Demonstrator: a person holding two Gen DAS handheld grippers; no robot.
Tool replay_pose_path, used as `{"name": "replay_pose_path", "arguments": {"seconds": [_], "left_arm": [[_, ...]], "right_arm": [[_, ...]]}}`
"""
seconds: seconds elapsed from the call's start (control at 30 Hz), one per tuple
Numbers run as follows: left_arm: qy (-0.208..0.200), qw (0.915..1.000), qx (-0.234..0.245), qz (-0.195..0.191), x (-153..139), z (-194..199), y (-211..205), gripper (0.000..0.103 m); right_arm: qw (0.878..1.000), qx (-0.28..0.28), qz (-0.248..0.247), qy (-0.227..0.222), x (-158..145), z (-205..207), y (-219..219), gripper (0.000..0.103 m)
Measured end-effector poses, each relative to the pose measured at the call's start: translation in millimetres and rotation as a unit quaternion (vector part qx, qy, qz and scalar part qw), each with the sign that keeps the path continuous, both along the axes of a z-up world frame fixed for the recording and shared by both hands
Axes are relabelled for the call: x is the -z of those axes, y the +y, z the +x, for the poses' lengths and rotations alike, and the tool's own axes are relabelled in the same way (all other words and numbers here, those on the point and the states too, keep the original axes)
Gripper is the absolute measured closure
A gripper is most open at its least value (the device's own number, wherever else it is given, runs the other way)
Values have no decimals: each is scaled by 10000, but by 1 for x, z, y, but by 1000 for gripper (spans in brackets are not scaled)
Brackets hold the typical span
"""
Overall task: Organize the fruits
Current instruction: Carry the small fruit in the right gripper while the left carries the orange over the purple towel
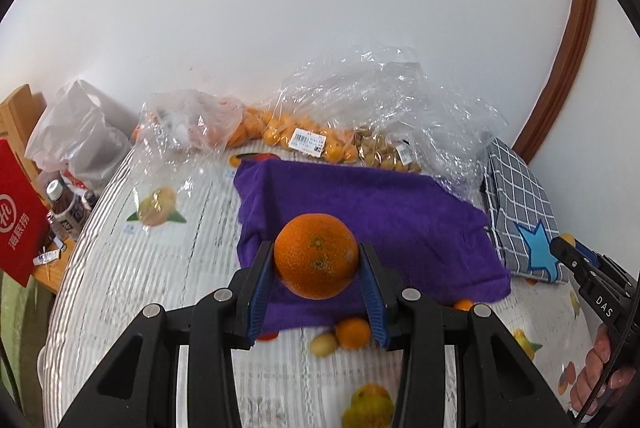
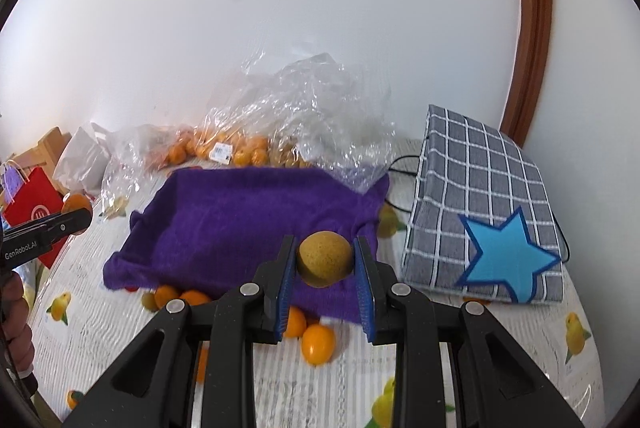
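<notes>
Both claws fill the foreground as we lift fruit off the surface (image 1: 132,268). Our left claw (image 1: 318,260) is partly closed around an orange (image 1: 316,254), the blue pads pressing on either side of it, and it hangs above the near part of the purple cloth (image 1: 400,208). Our right claw (image 2: 325,260) is nearly shut on a smaller yellow-brown fruit (image 2: 325,258), also held clear over the cloth's near edge.

We judge the sorting to be at an early stage. The cloth, the largest thing laid out, looks bare on top, with no fruit resting on it in either view. To its right lies a checked bag (image 2: 480,188) with a blue star; whether it is meant to take fruit we cannot tell. Against the wall, crumpled plastic bags (image 1: 360,108) hold many small oranges and pale fruits, unsorted.

Loose fruits (image 2: 316,344) lie on the surface just beside the cloth's near edge, some partly tucked under it: several small orange ones and at least one pale one.

Left to do, in our judgement: set down the two held fruits, then gather the loose ones and the bagged ones.
</notes>
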State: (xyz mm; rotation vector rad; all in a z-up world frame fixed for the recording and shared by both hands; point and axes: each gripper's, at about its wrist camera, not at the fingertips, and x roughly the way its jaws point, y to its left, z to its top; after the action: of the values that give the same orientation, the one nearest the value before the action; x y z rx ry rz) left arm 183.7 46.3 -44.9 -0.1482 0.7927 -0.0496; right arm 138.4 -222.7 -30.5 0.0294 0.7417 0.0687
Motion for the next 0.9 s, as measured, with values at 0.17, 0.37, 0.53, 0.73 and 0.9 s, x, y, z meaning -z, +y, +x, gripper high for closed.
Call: {"name": "replay_pose_path", "arguments": {"seconds": [0.17, 0.37, 0.53, 0.73, 0.9], "left_arm": [[1, 10000, 14, -3, 0, 24, 1, 64], [21, 10000, 55, 59, 6, 55, -3, 64], [105, 9999, 72, 70, 16, 77, -5, 64], [275, 9992, 171, 219, 37, 100, -11, 64], [495, 9981, 226, 305, 58, 116, -16, 64]], "right_arm": [[10000, -7, -34, -34, 1, 24, 3, 75], [10000, -8, -55, 13, 12, 55, 4, 75], [9999, 11, -30, 112, 27, 82, 2, 75], [9996, 24, -18, 272, 48, 108, -2, 75], [9988, -97, -135, 469, 69, 131, 5, 75]]}}
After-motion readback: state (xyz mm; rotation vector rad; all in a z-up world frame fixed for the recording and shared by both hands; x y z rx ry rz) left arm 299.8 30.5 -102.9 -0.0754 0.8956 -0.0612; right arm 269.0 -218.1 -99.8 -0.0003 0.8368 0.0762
